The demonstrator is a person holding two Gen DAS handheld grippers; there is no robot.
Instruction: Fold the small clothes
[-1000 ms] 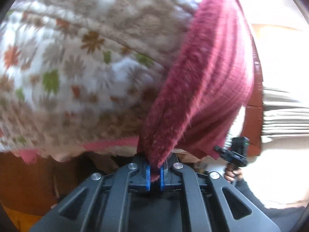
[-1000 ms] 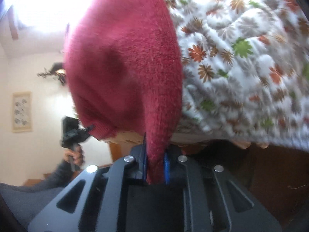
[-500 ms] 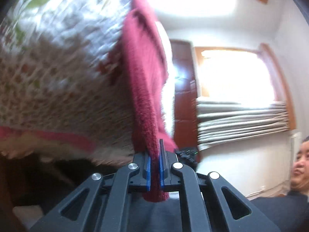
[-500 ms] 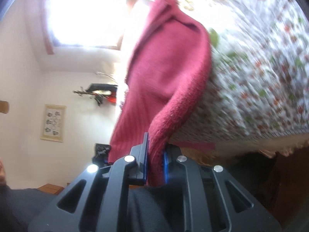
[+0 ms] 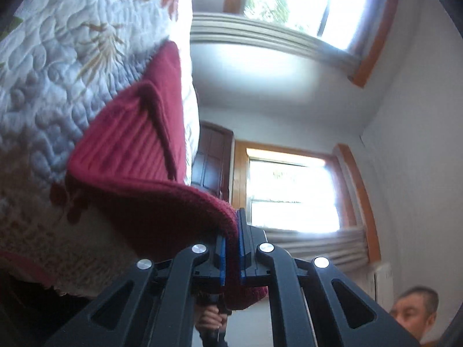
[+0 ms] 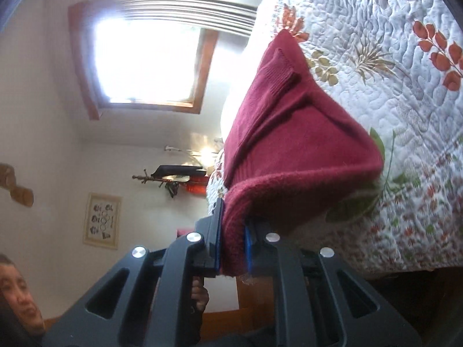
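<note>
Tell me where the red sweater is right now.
The red sweater is pinched at its near edge by the left gripper and the right gripper, its far end lying on the floral quilt.

A bed is covered by a white quilted bedspread [image 6: 390, 66] printed with red and green leaves; pale walls [image 5: 411, 133] are seen behind it; two wood-framed windows [image 5: 292, 190] are overexposed by daylight, and grey curtains [image 5: 324, 248] are gathered beside them; a dark wooden door [image 5: 212, 162] is set next to the nearer window; a framed picture [image 6: 102, 221] is hung on the wall in the right wrist view, and a coat stand [image 6: 162, 177] with dark items is placed beside the bed's far edge
</note>
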